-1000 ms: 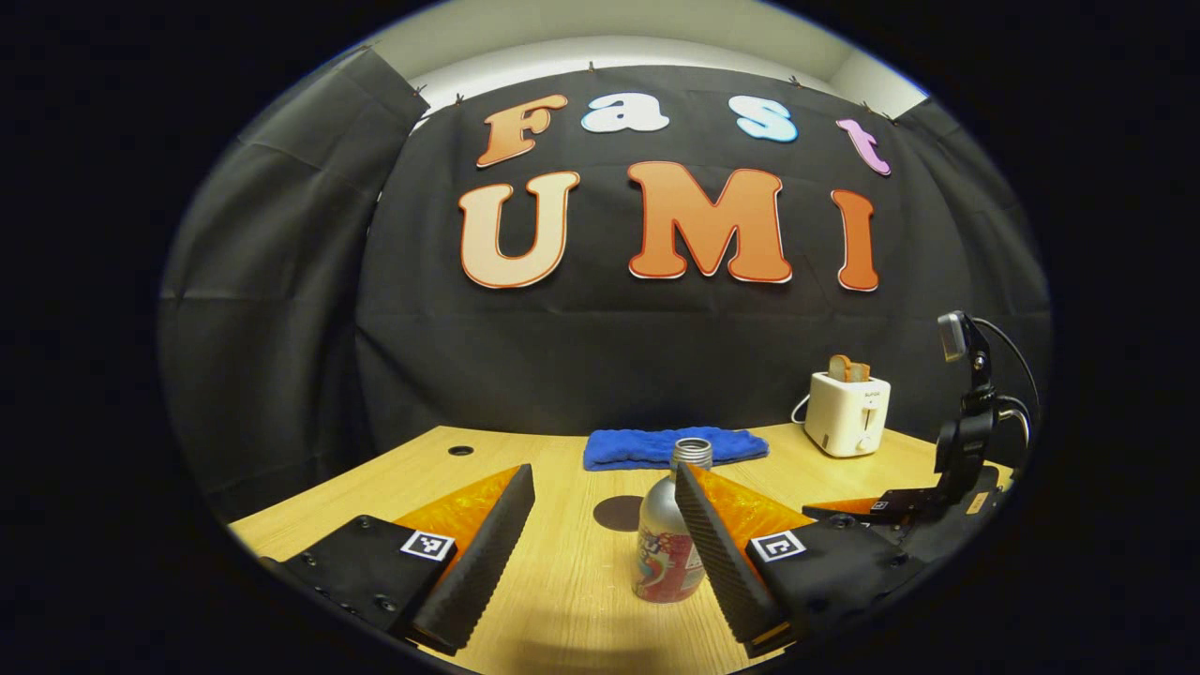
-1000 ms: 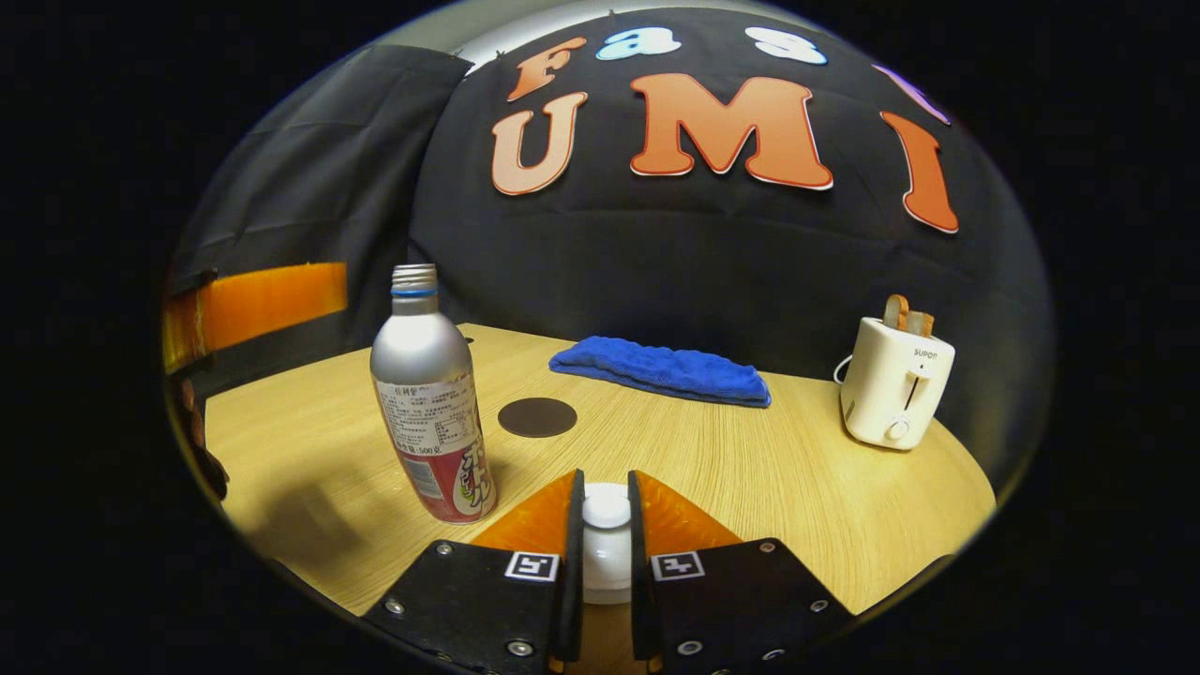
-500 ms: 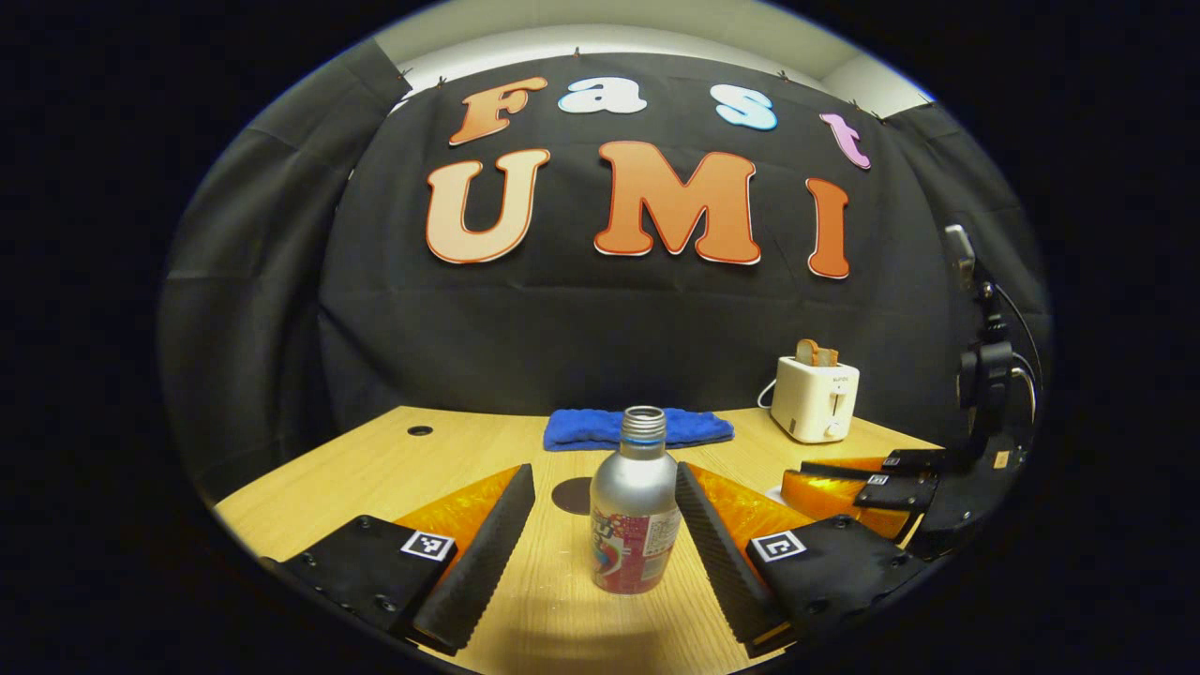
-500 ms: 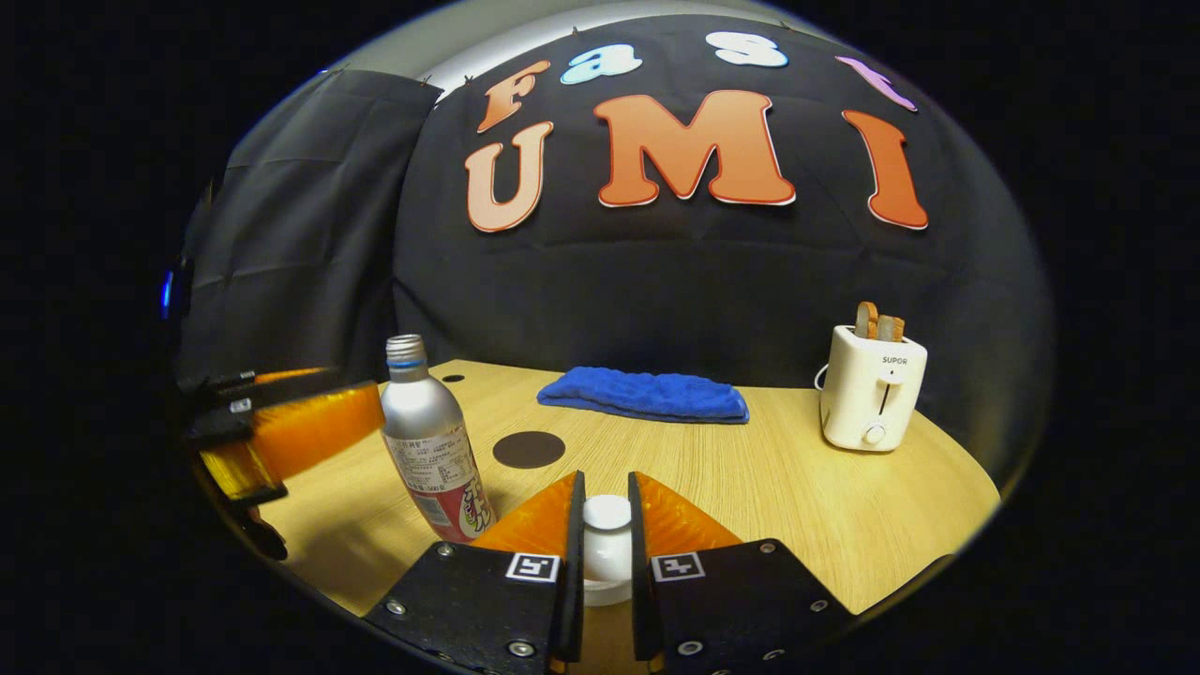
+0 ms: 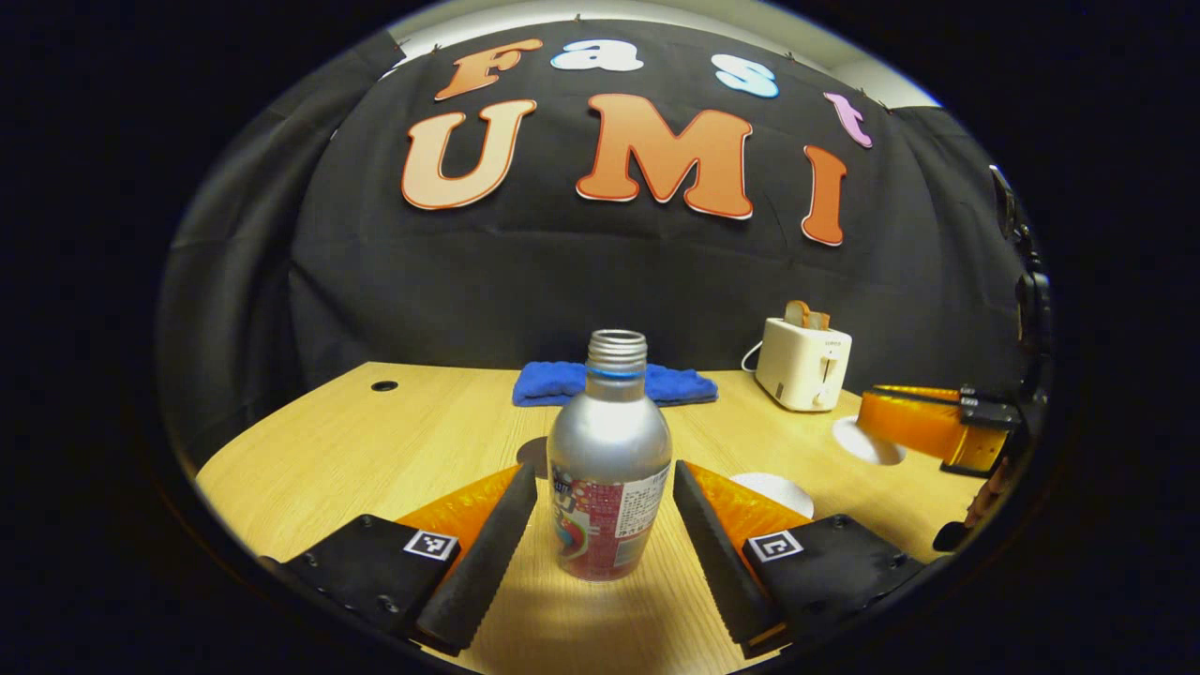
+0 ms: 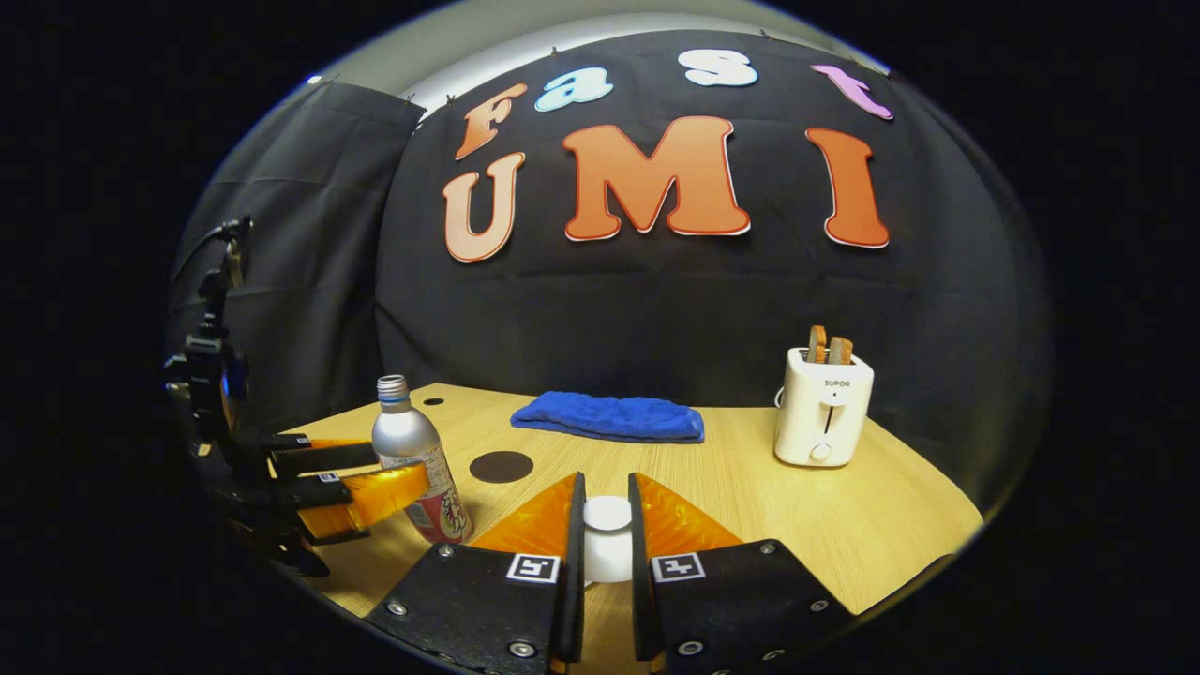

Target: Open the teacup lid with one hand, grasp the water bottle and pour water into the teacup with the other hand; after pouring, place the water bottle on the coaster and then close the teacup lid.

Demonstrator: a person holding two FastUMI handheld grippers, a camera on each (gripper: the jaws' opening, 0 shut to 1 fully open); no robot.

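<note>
A silver water bottle (image 5: 609, 459) with a red label and no cap stands on the wooden table (image 5: 375, 441). It sits between the fingers of my open left gripper (image 5: 602, 480), with a gap on each side. In the right gripper view the bottle (image 6: 412, 450) is at the left, with the left gripper (image 6: 398, 469) around it. My right gripper (image 6: 607, 506) is shut on the white teacup lid (image 6: 607, 539) by its knob. In the left gripper view the right gripper (image 5: 923, 422) holds the lid (image 5: 862, 442) above the table, and the white teacup (image 5: 778, 487) shows behind my right finger. The dark round coaster (image 6: 502, 466) lies beyond the bottle.
A folded blue towel (image 6: 609, 417) lies at the back of the table. A white toaster (image 6: 823, 408) with bread slices stands at the back right. A small round hole (image 5: 383, 385) is in the far left of the tabletop.
My left gripper moved forward until the bottle stood between its open fingers. My right gripper rose with the lid, and the teacup's white top came into sight.
</note>
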